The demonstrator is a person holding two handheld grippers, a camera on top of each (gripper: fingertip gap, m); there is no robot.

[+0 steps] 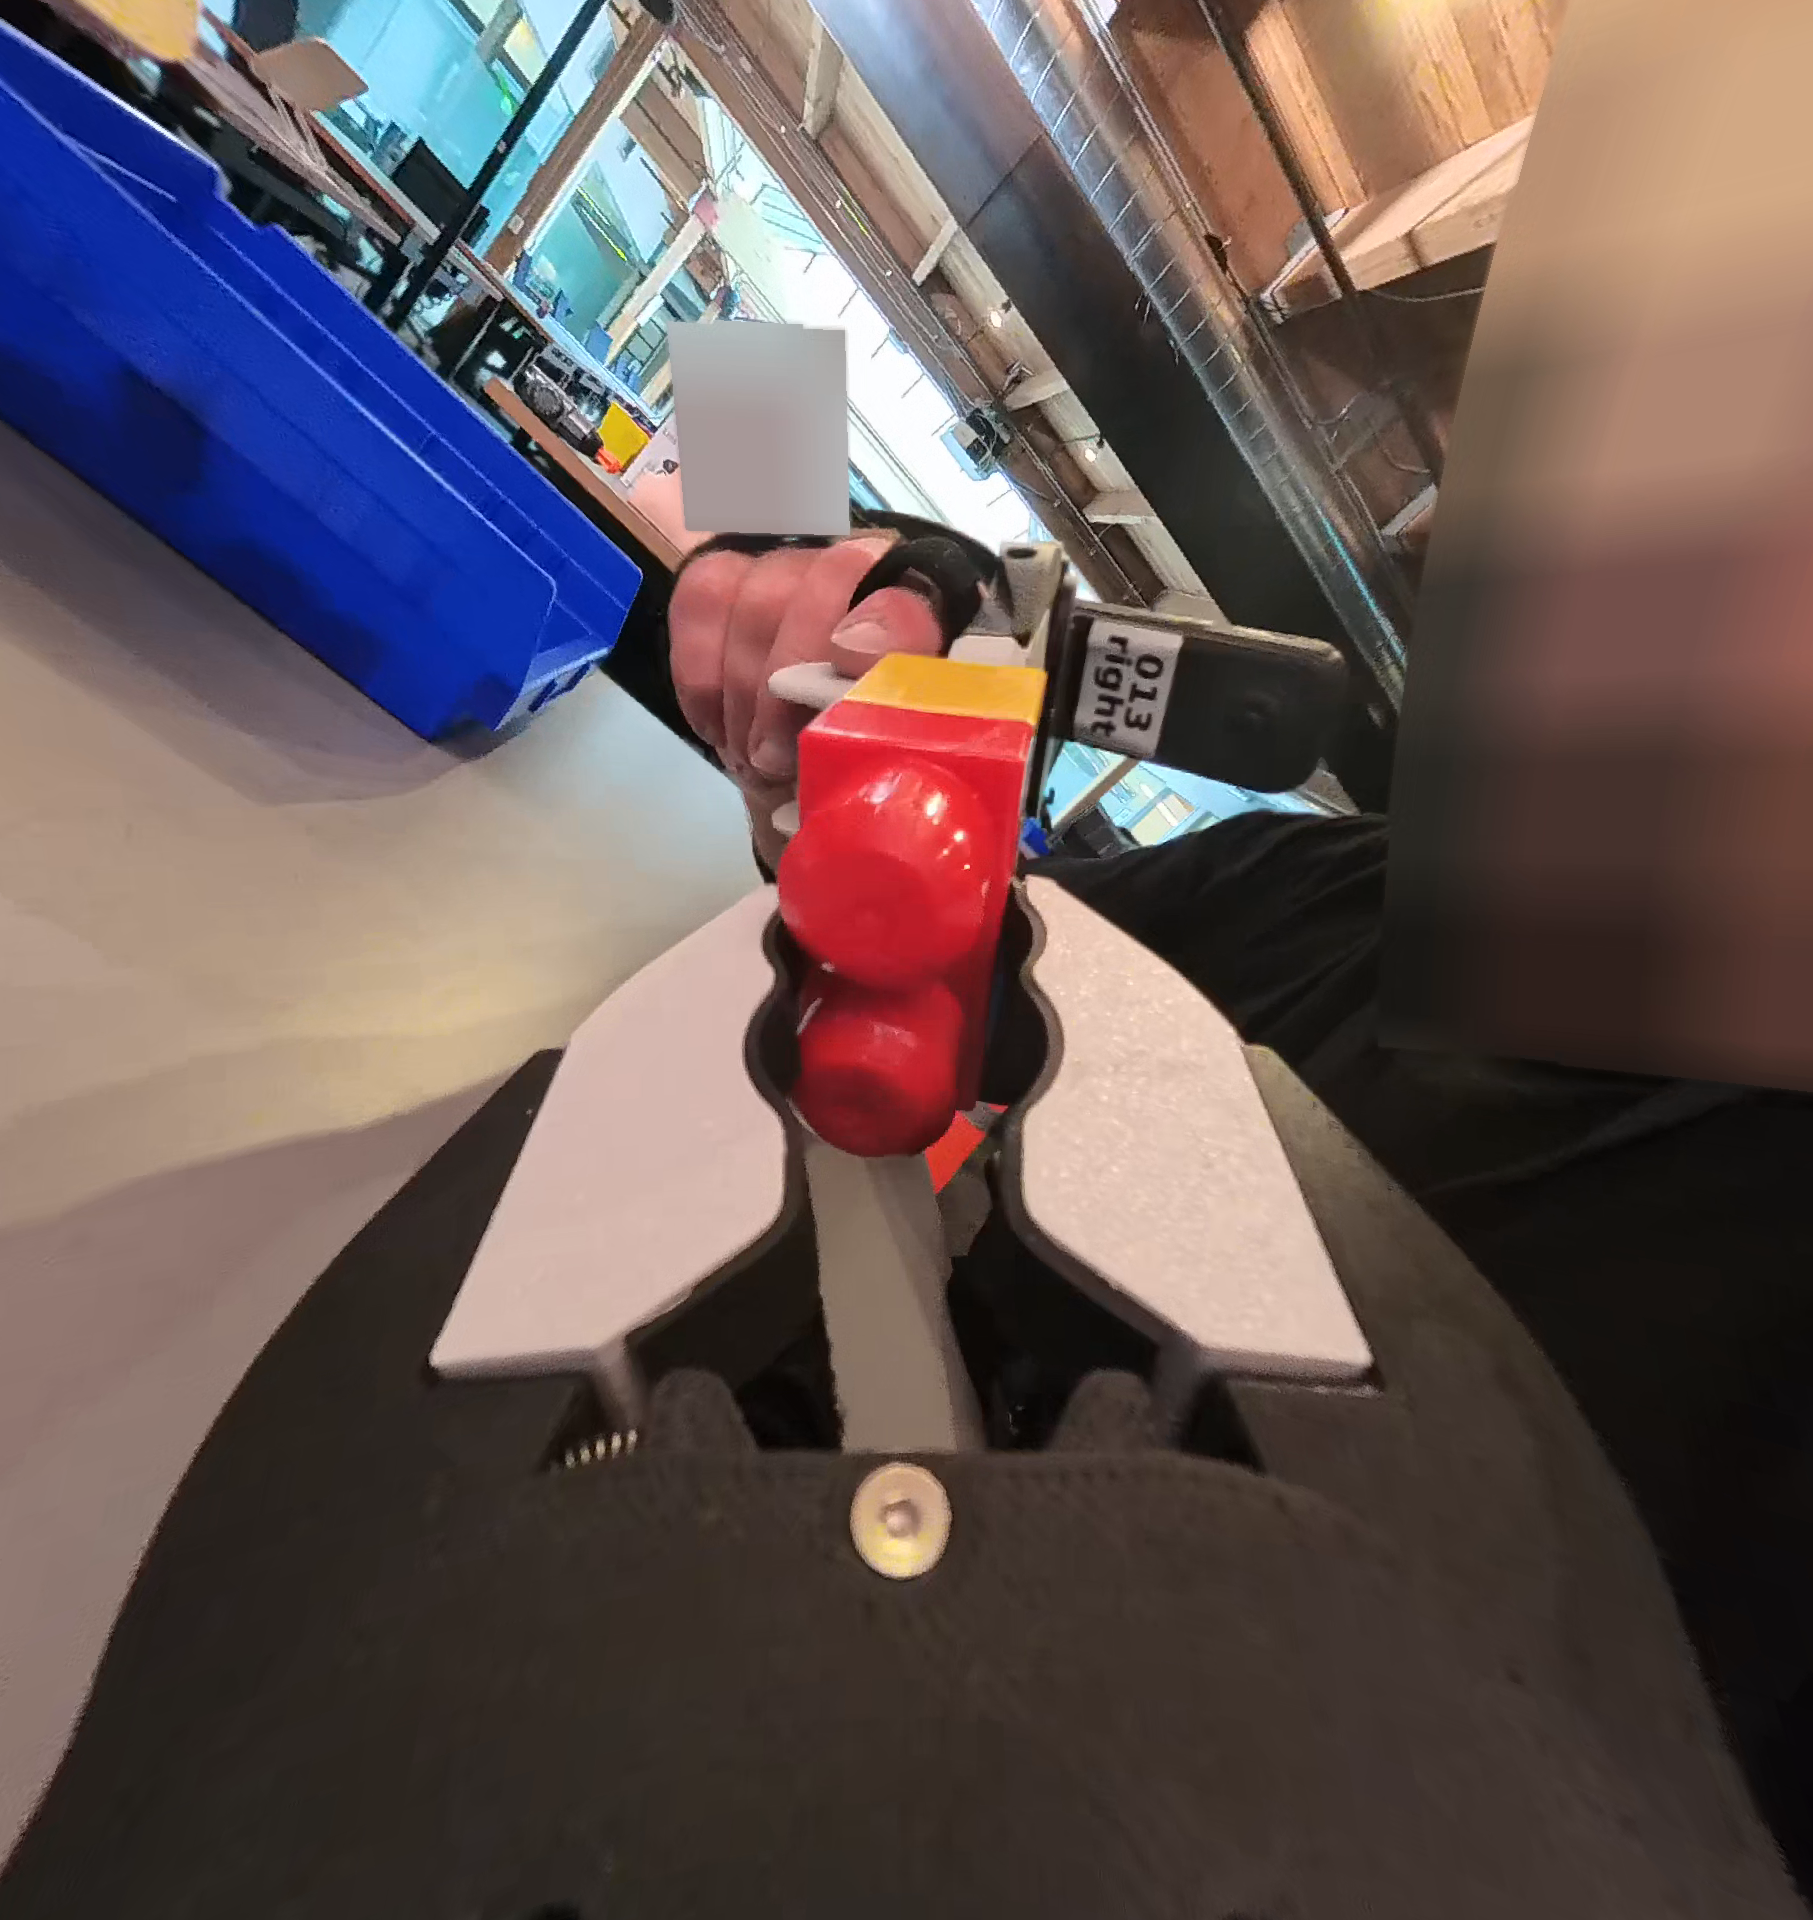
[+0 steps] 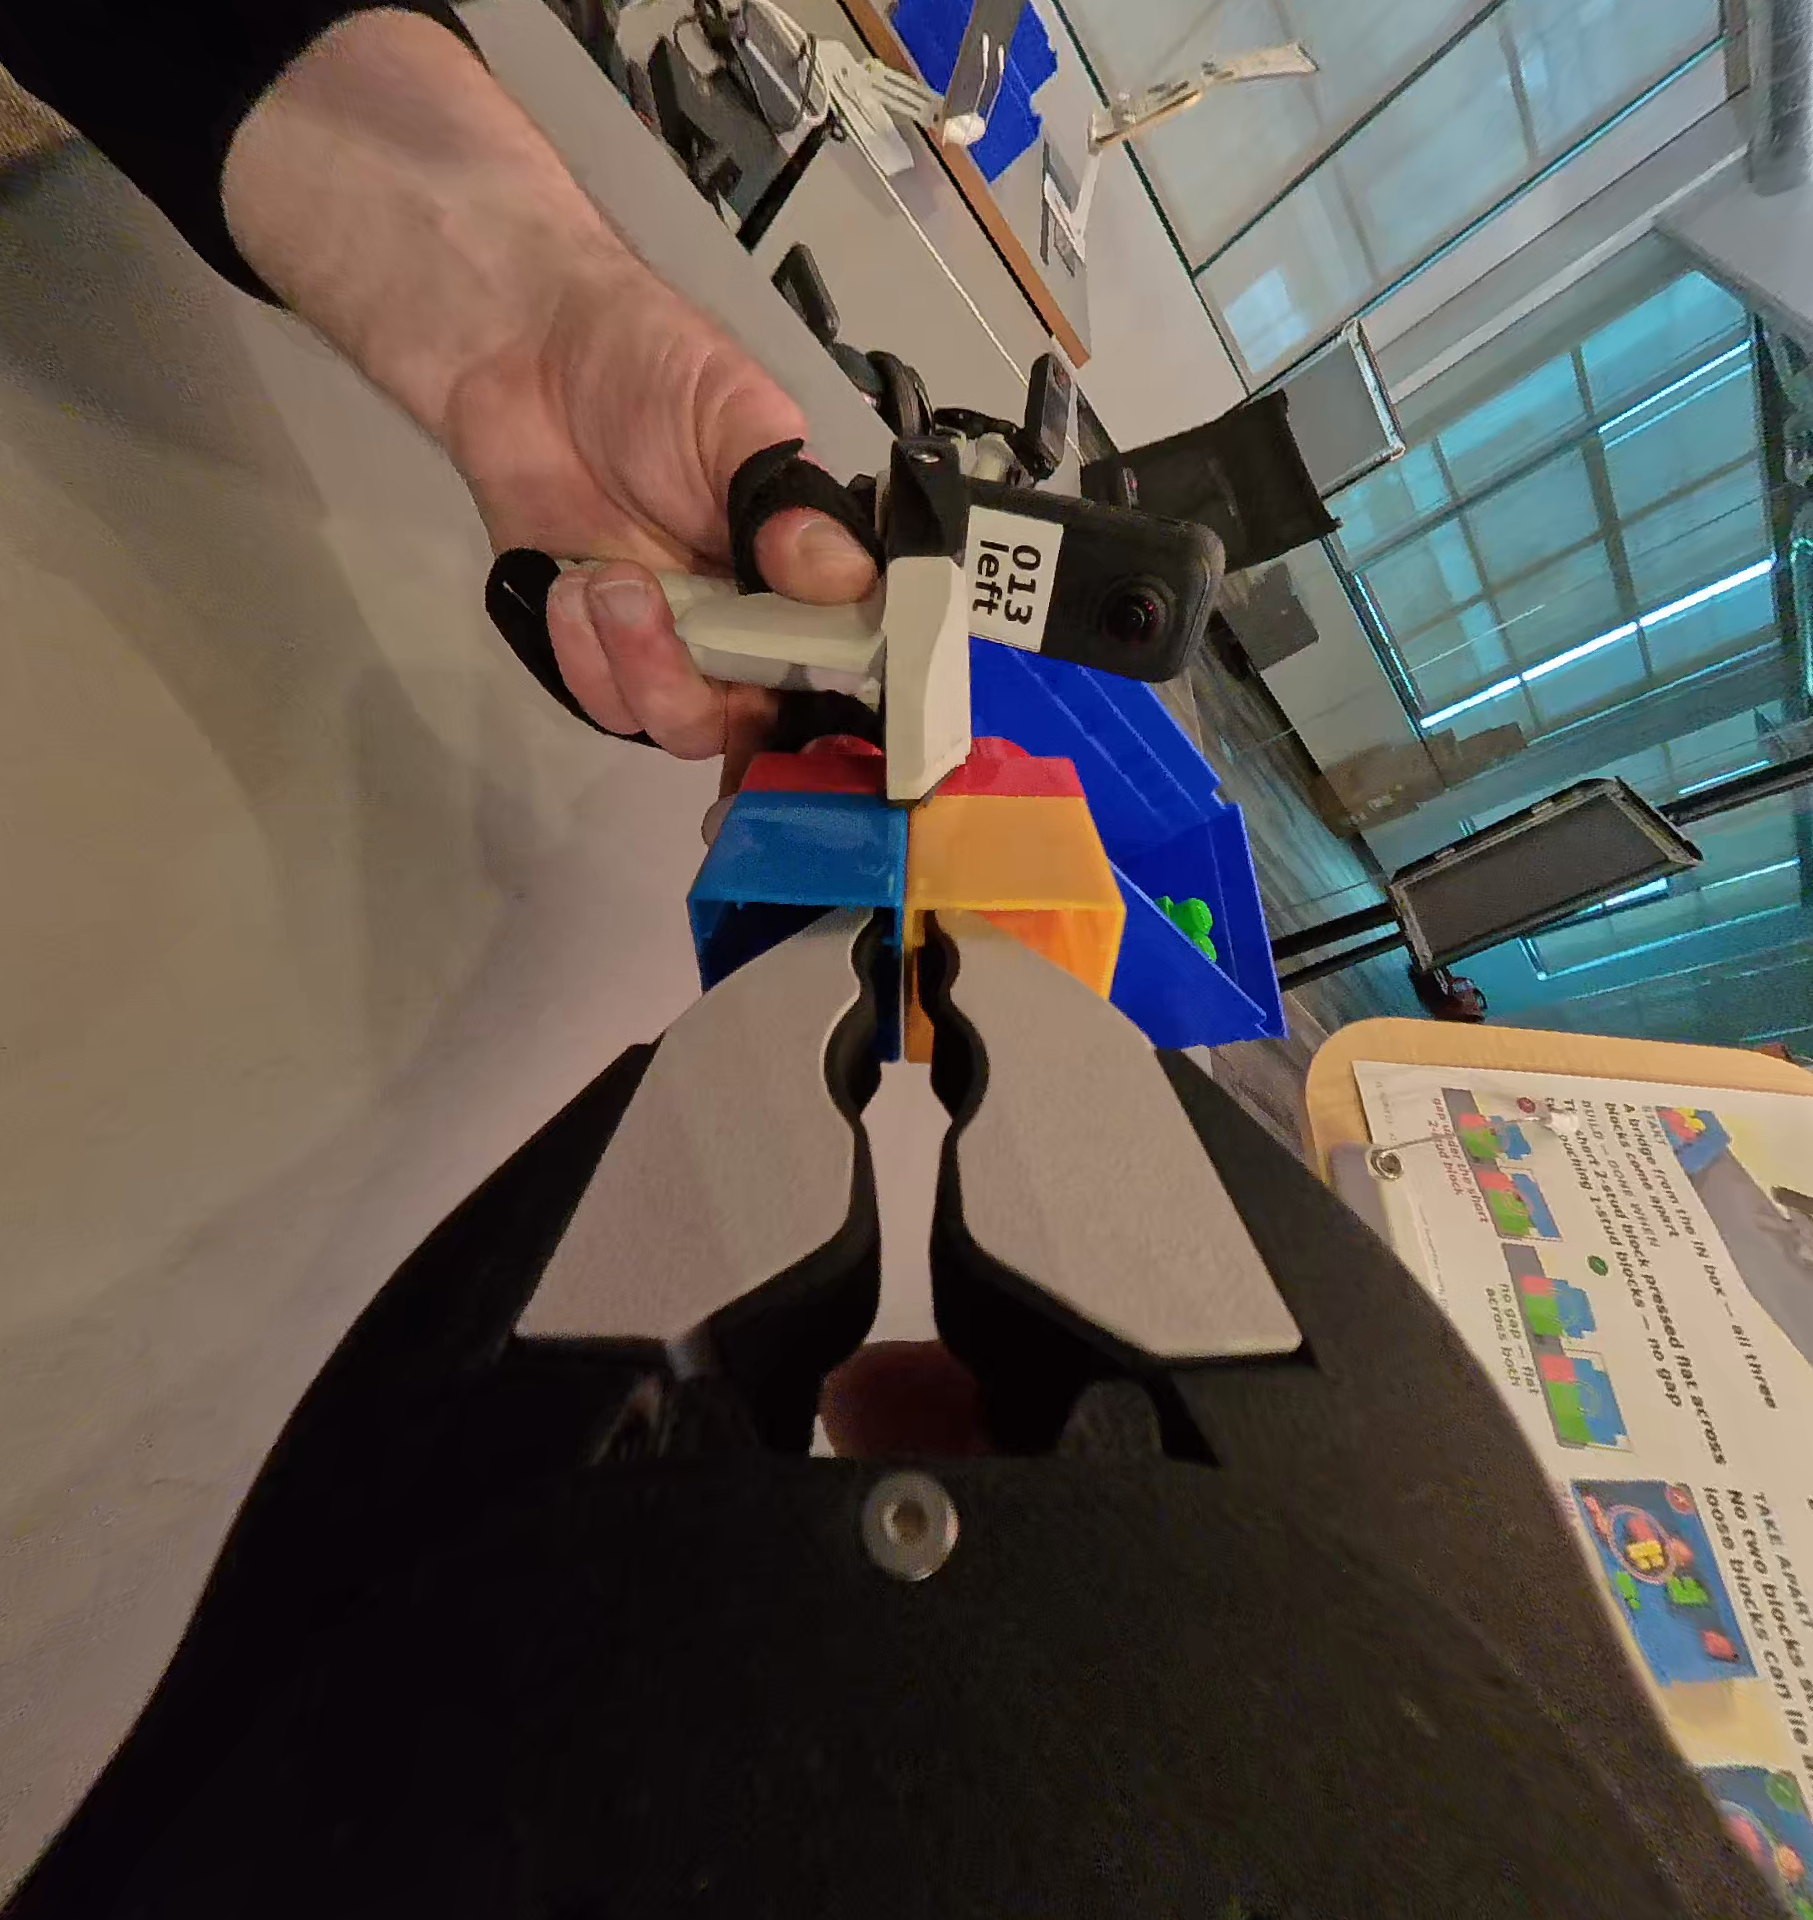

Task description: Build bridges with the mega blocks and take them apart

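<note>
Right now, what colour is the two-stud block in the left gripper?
Red, clearest in the left wrist view.

Red block (image 1: 897, 883): glossy smooth plastic. Blue bin (image 1: 258, 416) at 10 o'clock: glossy plastic. Table (image 1: 206, 935): matt, smooth. Instruction sheet (image 2: 1660, 1351): paper.

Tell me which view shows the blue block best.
The right wrist view: the blue block faces the camera, side by side with the orange block, its open underside visible. The left wrist view shows almost none of it; the red block hides it.
</note>
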